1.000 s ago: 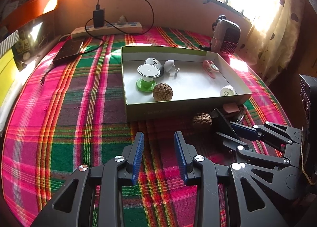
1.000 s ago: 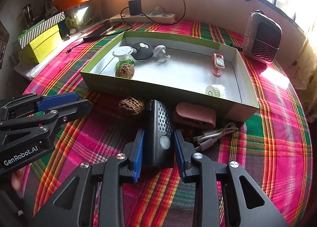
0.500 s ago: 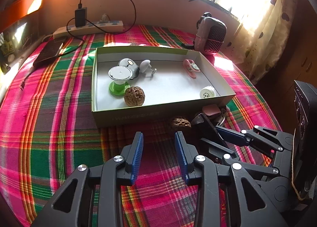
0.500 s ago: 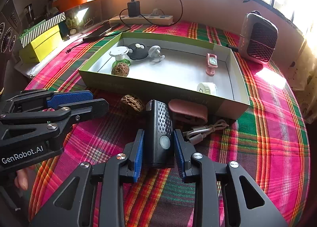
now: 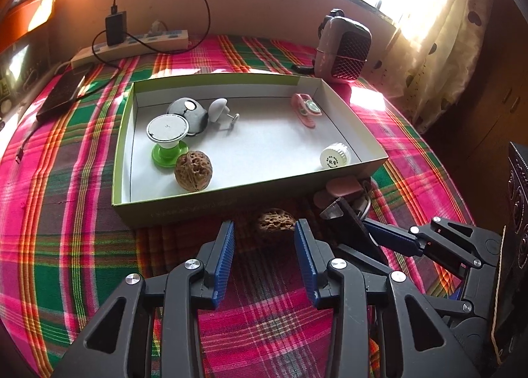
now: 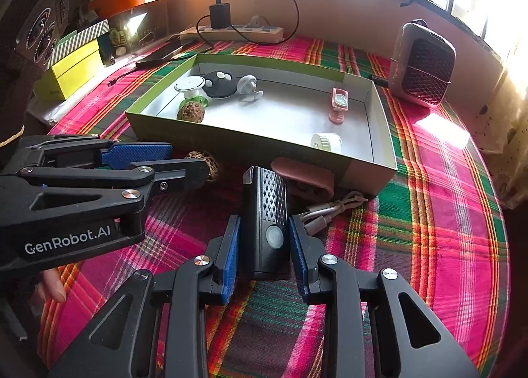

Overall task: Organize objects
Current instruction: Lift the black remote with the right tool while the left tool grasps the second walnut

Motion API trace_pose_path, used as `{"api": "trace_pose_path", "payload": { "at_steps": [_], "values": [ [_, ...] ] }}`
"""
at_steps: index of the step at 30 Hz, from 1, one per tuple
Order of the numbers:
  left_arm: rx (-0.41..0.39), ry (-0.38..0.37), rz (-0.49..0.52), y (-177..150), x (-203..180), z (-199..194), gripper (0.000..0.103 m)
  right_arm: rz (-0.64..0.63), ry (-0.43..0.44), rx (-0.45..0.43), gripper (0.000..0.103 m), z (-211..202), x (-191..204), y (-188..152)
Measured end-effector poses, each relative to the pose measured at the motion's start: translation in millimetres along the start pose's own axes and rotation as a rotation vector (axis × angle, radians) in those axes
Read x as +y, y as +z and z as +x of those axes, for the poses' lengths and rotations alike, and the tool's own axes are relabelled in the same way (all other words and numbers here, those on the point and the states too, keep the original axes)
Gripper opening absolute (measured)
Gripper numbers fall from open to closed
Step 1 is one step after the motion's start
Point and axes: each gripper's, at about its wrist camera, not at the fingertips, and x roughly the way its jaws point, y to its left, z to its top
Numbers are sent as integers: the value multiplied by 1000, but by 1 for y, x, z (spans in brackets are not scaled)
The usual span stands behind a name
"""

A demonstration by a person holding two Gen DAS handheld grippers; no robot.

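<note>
While your left gripper [image 5: 264, 246] points down at the plaid cloth [image 5: 66, 213], its jaws are opening, blue pads spread wide, nothing pressed between them. Loose walnut [image 5: 276, 220] lies on the cloth at 12 o'clock from the pads, just beyond the tips, against the near wall of the green box [image 5: 184, 209]. Pads not touching it.

Your right gripper [image 6: 264, 246] is clenched on the black flashlight [image 6: 266, 213]: both blue pads press its sides, lens end toward the box, round button facing up. In the left wrist view that gripper sits at 3 o'clock, with the flashlight's front end tilted up off the cloth.

Around the flashlight, right wrist view:
- pink case [image 6: 303, 176] at 1 o'clock, against the box wall
- coiled white cable [image 6: 333, 209] at 2 o'clock, on the cloth
- loose walnut at 11 o'clock, partly hidden behind your left gripper

Inside the box, left wrist view:
- second walnut [image 5: 193, 171] near the front left, touching the green-based stand [image 5: 167, 140]
- dark round disc [image 5: 189, 112] and grey mushroom-shaped plug [image 5: 219, 110] behind them
- pink clip [image 5: 305, 109] at the back right
- white ribbed cap [image 5: 335, 156] at the front right corner

Beyond the box: power strip [image 5: 132, 46] with black charger at 11 o'clock, mesh-fronted speaker [image 5: 345, 48] at 1 o'clock.
</note>
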Motion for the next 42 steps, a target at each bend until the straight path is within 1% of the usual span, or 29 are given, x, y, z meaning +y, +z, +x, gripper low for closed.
{"api": "trace_pose_path", "payload": {
  "at_steps": [3, 11, 20, 24, 27, 42],
  "values": [
    [7, -8, 1, 2, -1, 3, 36, 2, -3, -1, 30, -1, -2, 0],
    [25, 11, 16, 4, -6, 10, 36, 2, 0, -7, 30, -3, -3, -2],
    [36, 14, -11, 5, -4, 16, 36, 5, 0, -6, 30, -3, -5, -2],
    [31, 17, -12, 4, -4, 16, 35, 6, 1, -7, 30, -3, -5, -2],
    [27, 23, -13, 4, -4, 15, 32, 7, 2, -5, 30, -2, -5, -3],
    [20, 29, -5, 3, -4, 14, 31, 7, 2, -2, 30, -2, -6, -4]
  ]
}}
